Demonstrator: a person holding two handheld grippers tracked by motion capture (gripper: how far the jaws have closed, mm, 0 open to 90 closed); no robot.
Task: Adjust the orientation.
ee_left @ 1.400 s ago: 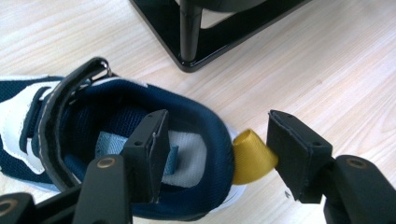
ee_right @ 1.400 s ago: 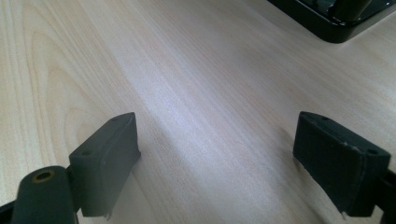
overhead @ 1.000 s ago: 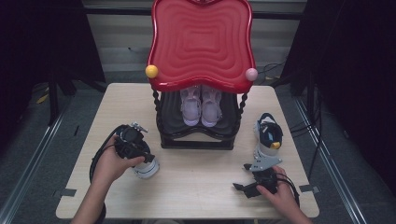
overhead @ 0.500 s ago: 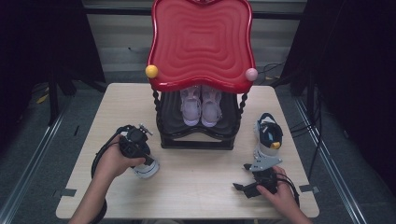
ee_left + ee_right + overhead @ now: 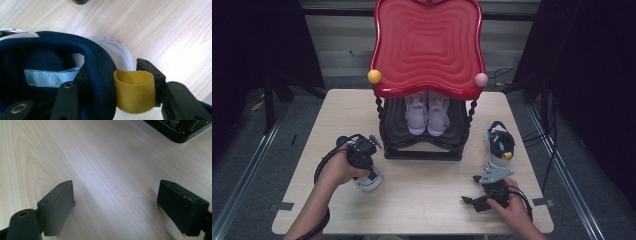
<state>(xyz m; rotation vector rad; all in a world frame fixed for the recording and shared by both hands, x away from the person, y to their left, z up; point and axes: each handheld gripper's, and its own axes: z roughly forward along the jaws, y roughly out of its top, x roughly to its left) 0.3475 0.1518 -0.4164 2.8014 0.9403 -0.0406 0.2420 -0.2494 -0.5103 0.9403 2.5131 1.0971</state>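
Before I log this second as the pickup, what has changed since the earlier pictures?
The left gripper has just been closing around the heel of the navy shoe: one jaw inside the collar, the other beside the yellow pull loop. Whether the pads already press I cannot tell. The right gripper, open over the table, the other shoe and the rack kept their places.

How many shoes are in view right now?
4: two pale shoes side by side on the black rack, one at the left gripper, one standing right of the rack. More may be hidden.
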